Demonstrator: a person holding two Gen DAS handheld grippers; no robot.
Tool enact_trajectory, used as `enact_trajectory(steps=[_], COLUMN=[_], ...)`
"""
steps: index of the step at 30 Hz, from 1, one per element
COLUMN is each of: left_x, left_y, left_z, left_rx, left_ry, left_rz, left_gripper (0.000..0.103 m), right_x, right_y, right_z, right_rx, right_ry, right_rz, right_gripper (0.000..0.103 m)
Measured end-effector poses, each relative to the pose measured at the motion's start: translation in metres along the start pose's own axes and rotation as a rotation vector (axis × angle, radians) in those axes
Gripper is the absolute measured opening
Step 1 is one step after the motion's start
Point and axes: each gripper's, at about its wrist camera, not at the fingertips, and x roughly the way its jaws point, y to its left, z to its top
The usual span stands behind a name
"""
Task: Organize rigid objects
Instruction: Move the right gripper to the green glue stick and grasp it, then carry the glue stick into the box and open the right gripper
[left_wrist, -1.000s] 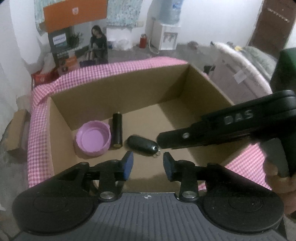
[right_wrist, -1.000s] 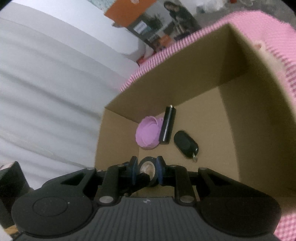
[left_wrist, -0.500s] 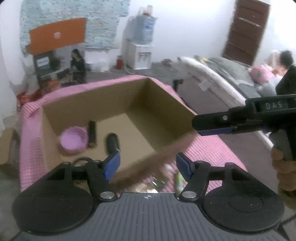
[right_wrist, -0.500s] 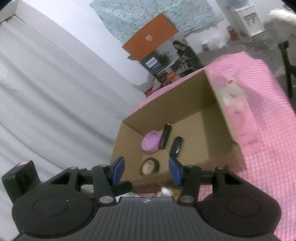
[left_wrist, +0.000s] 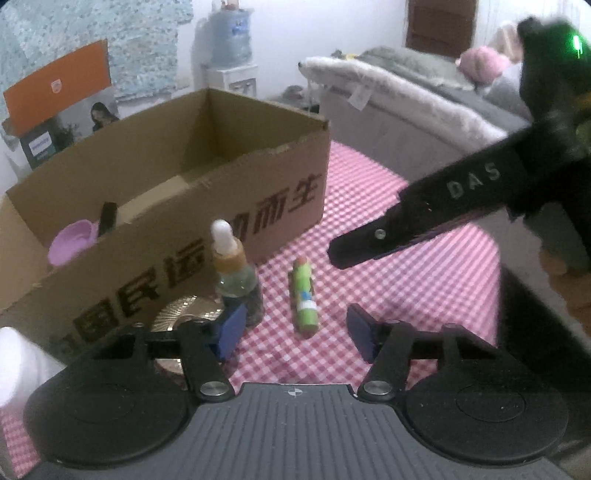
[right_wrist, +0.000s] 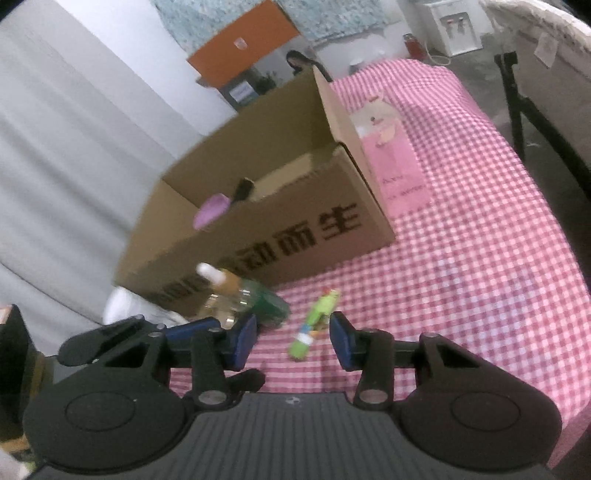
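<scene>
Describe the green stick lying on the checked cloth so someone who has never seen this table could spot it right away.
Start at the big cardboard box on the pink checked cloth. On the cloth in front of its printed side lies the green stick, flat, beside an upright dropper bottle. It is the only bright green thing there, slim, with a reddish tip and a pale label.

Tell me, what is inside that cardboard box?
Inside the cardboard box, a purple lid and a dark stick-shaped thing poke above the front wall. That wall covers the rest of the floor.
</scene>
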Motion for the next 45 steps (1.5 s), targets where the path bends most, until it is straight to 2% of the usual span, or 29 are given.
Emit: enact_trajectory(steps=[4,7,12,15,25,29,33,39,45], left_x=[0.018,0.026,0.040,0.041,0.053,0.053,0.050,0.032,-0.003], left_y=[-0.006,-0.009,-0.008,-0.008,0.001,-0.002,-0.005,-0.010,-0.014], left_z=[-0.004,-0.005,-0.001,0.002,0.013,0.010,0.008,0.006,0.017], left_rx=[0.012,0.022,0.019,0.013,-0.018,-0.006,0.004,0.012,0.031], left_ry=[0.029,0.044,0.070,0.071,0.078,0.064,0.059,0.018,-0.074], left_rz=[-0.006,0.000,-0.006,-0.028,-0.020,-0.016,-0.012,-0.017,-0.017], left_gripper=[0.047,0.039,0.028,0.027,0.027,0.022,0.020,0.019,0.019], right_x=[0.017,0.035,0.054,0.061,0.072,0.075,0.073,0.056,0.016], right_y=[0.000,-0.003,-0.008,-0.011,-0.010,-0.008,-0.008,-0.006,0.011], right_z=[0.001,0.002,0.003,0.003,0.008,0.006,0.001,-0.007,-0.008], right_rx=[-0.049,-0.057,-0.055,-0.051,-0.075,-0.079,-0.069,-0.053,-0.084], right_ry=[0.017,0.042,0.069,0.082,0.095,0.080,0.066,0.032,-0.059], right_rz=[-0.043,-0.038,-0.032,-0.028,-0.023,-0.019,-0.020,-0.016,-0.027], right_gripper=[0.041,0.035,0.030,0.029,0.029,0.017,0.017,0.017,0.016])
